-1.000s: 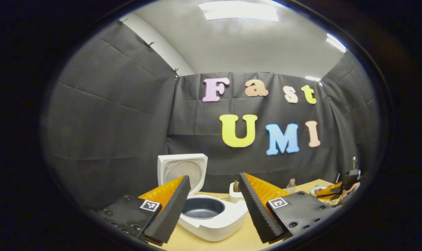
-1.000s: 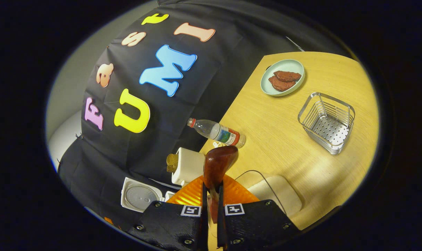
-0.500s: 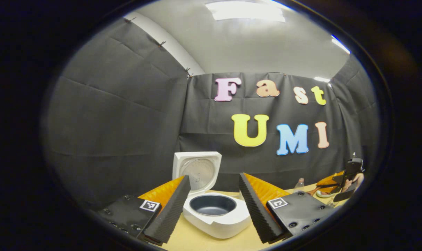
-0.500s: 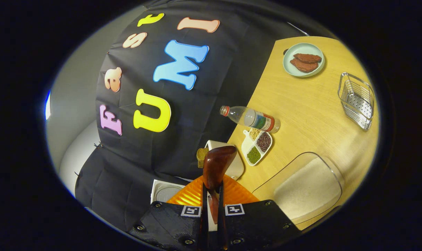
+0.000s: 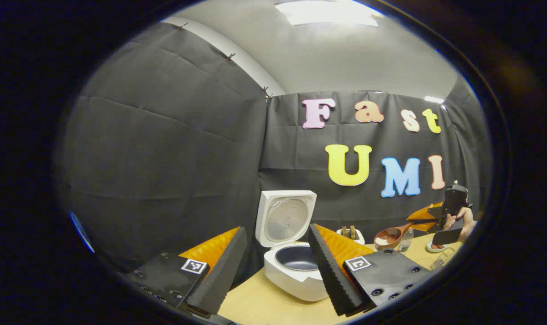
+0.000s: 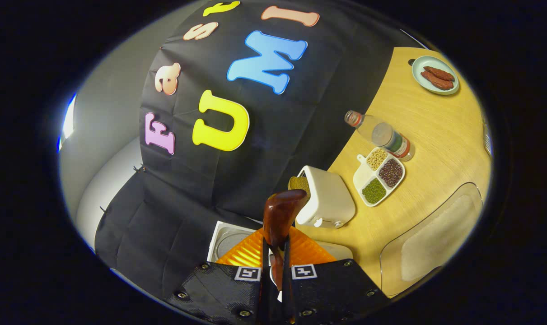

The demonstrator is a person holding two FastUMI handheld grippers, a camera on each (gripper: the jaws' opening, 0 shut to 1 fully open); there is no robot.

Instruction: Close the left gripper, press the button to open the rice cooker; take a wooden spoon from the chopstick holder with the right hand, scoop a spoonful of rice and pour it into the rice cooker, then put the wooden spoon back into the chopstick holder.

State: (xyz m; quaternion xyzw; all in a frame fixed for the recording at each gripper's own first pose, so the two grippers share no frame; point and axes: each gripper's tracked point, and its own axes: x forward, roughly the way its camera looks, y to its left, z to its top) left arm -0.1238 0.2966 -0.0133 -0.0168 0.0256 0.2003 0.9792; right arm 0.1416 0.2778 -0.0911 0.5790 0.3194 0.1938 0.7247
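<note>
1. Beside the rice cooker (image 5: 296, 266), on its near side, we hold the left gripper (image 5: 273, 266) idle with its fingers spread wide and nothing between them; the cooker sits on the worktop (image 5: 264, 302) with its lid (image 5: 286, 217) standing open and its dark inner pot (image 5: 296, 257) exposed.
2. Right of the cooker, well apart and raised above the worktop, the right gripper (image 5: 424, 221) carries the wooden spoon (image 5: 390, 235). Its fingers are clamped flat on the handle, which the right gripper view confirms, the spoon (image 6: 280, 216) sticking out forward between them.
3. The bowl holds a pale load, rice by our judgement, so scooping looks done and the pour is what's left.
4. Key relation: the spoon's long axis runs roughly level, handle away from the cooker, bowl end leading toward it. The pot mouth lies to the bowl's left and lower. The right hand is the one that has to cover that gap.
5. Between spoon and cooker, behind both, stands the white chopstick holder (image 6: 327, 198). It is just right of the cooker, and the return drop-off is there.
6. Risk, as we judge it: tilting early would spill rice short of the pot.
</note>
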